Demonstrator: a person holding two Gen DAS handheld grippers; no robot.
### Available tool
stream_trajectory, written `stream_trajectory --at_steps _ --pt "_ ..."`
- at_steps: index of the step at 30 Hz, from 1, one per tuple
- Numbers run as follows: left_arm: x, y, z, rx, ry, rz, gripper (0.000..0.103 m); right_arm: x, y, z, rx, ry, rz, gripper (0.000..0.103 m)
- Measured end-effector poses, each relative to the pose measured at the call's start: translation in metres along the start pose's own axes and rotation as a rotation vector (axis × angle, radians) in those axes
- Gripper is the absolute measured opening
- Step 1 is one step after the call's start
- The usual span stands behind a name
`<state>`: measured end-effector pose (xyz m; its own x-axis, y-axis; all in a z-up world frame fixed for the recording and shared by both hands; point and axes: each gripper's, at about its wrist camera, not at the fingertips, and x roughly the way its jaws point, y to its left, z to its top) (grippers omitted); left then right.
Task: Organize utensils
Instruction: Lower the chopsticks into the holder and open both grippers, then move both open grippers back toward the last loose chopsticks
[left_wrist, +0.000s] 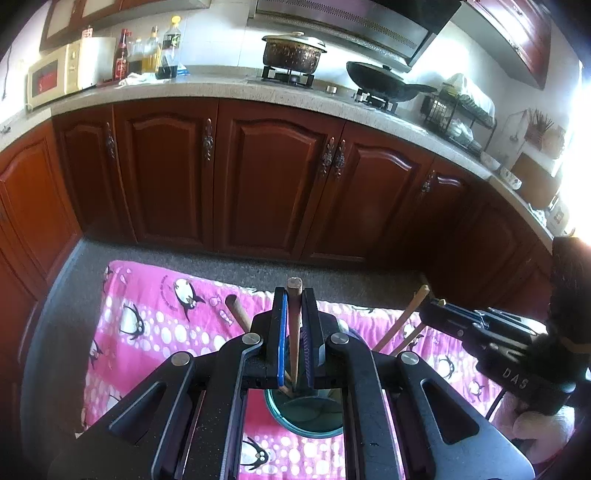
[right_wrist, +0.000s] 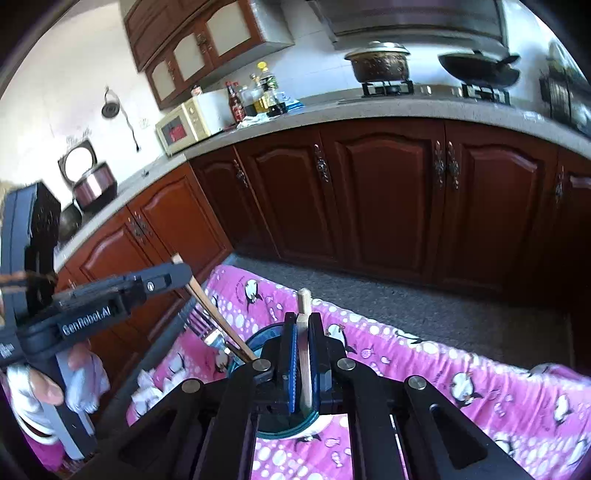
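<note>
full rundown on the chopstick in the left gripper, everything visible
The chopstick is a slim brown stick, wood or bamboo by its look, with a squared blunt top end. The left gripper is shut on it, a pad on each side, top end poking just past the fingertips. It points down into the teal-rimmed cup on the pink penguin cloth. Its lower tip is hidden.

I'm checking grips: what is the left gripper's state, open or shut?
Shut. The left gripper clamps a wooden chopstick between its pads, above the round holder.

Both tongs, left (left_wrist: 294, 295) and right (right_wrist: 303, 321), angle downward, clamped tight.
</note>
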<state>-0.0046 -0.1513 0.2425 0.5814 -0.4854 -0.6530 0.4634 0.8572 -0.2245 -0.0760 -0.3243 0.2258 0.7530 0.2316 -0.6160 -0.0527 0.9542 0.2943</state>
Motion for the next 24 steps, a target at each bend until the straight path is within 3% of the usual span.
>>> stream_trajectory --at_steps 4,7,9,15,24 --pt "0.003 0.002 -0.002 -0.019 0.026 -0.002 0.008 -0.003 -0.002 -0.005 0.005 0.003 0.002 0.025" --pt "-0.001 0.001 -0.002 -0.02 0.025 -0.006 0.017 -0.008 -0.003 -0.01 0.011 0.003 0.009 0.025" --pt "-0.005 0.001 -0.004 -0.023 0.018 -0.016 0.029 -0.01 -0.004 -0.012 0.021 0.006 0.005 0.026" --pt "-0.025 -0.008 -0.019 -0.004 0.007 -0.029 0.036 -0.02 -0.007 -0.032 0.045 0.026 0.003 0.029" --pt "-0.04 -0.025 -0.061 0.042 0.019 -0.007 0.038 -0.033 -0.016 -0.088 0.063 0.098 -0.053 0.035"
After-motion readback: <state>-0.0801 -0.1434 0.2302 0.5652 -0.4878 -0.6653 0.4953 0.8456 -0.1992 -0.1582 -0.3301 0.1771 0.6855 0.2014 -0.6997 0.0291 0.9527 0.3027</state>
